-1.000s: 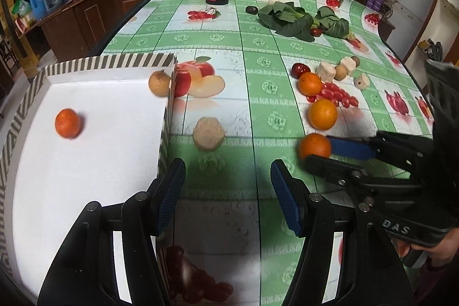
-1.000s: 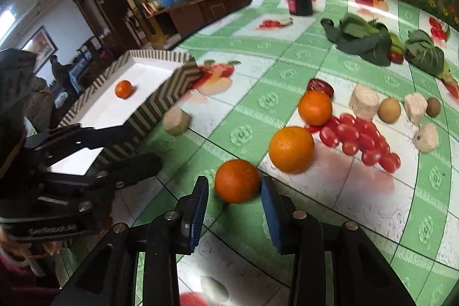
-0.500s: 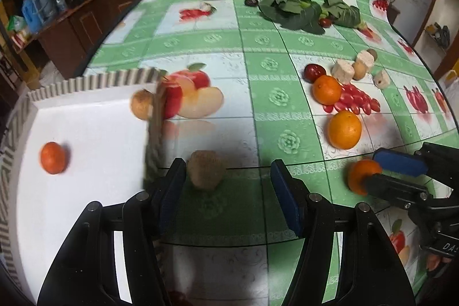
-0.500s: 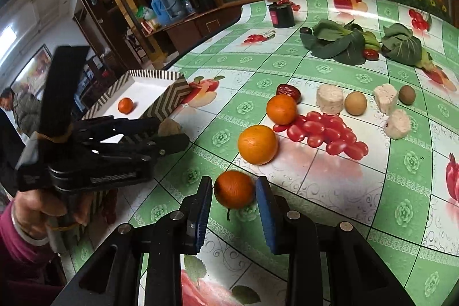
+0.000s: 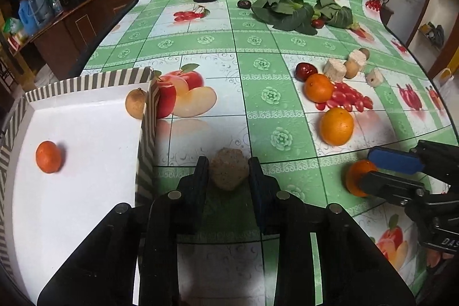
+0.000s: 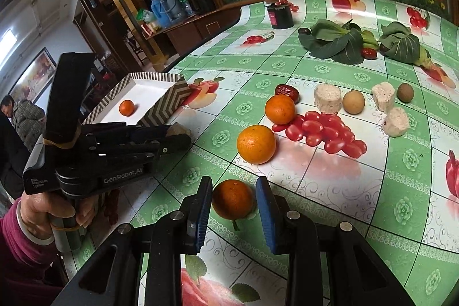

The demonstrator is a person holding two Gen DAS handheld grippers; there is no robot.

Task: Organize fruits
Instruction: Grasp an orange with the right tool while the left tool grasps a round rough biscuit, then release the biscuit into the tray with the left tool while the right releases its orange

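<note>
My left gripper (image 5: pixel 228 162) is shut on a beige cut chunk (image 5: pixel 228 172) that lies on the tablecloth just right of the white tray (image 5: pixel 86 79) with a striped rim. The tray holds a small tangerine (image 5: pixel 48 157) and a brown round fruit (image 5: pixel 136 103) in its far corner. My right gripper (image 6: pixel 233 185) is shut on another tangerine (image 6: pixel 233 199), its blue pads (image 6: pixel 202 217) against both sides. The right wrist view shows the left gripper (image 6: pixel 183 134) at the tray's corner, held by a hand in a pink sleeve.
Two oranges (image 6: pixel 256 144) (image 6: pixel 280 109), a heap of cherry tomatoes (image 6: pixel 324 131), a red date (image 6: pixel 287 91), more beige chunks (image 6: pixel 327 98) and brown round fruits (image 6: pixel 353 101) lie mid-table. Leafy greens (image 6: pixel 335 40) and a dark jar (image 6: pixel 279 15) stand farther back.
My left gripper came forward around the beige chunk and closed on it. My right gripper drew in on the tangerine and shifted a little away from the oranges.
</note>
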